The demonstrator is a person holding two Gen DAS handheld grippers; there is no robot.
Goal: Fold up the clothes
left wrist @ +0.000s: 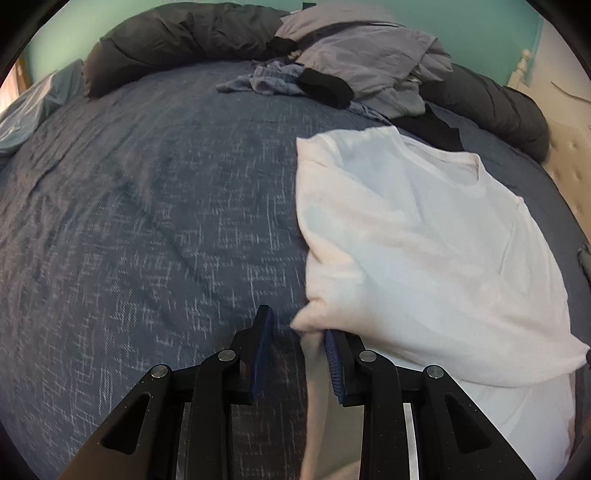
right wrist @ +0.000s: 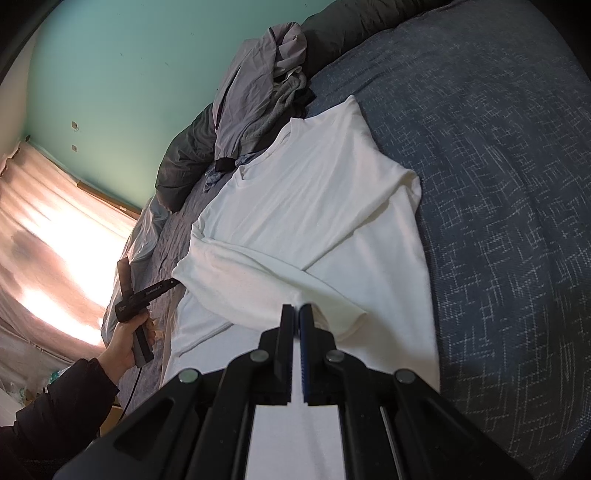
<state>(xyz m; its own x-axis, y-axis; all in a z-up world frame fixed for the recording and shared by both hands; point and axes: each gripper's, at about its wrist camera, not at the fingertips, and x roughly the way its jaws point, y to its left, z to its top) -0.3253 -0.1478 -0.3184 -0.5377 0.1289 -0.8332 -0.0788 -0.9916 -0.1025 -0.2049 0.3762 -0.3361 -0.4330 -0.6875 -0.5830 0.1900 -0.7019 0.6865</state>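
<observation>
A white long-sleeved shirt lies front up on the blue bedspread, with its sides folded inward. My left gripper is open at the shirt's folded left edge. A fold of white cloth hangs against its right pad, and bare bedspread shows beside the left pad. In the right wrist view the shirt has a sleeve laid across its body. My right gripper is shut, and the sleeve cloth near the cuff rises into its tips. The left gripper, held in a hand, touches the sleeve's fold.
A pile of unfolded clothes in grey, blue and black sits at the head of the bed against a dark rolled duvet. A pale blue pillow lies far left. The turquoise wall and a lit curtain stand beyond the bed.
</observation>
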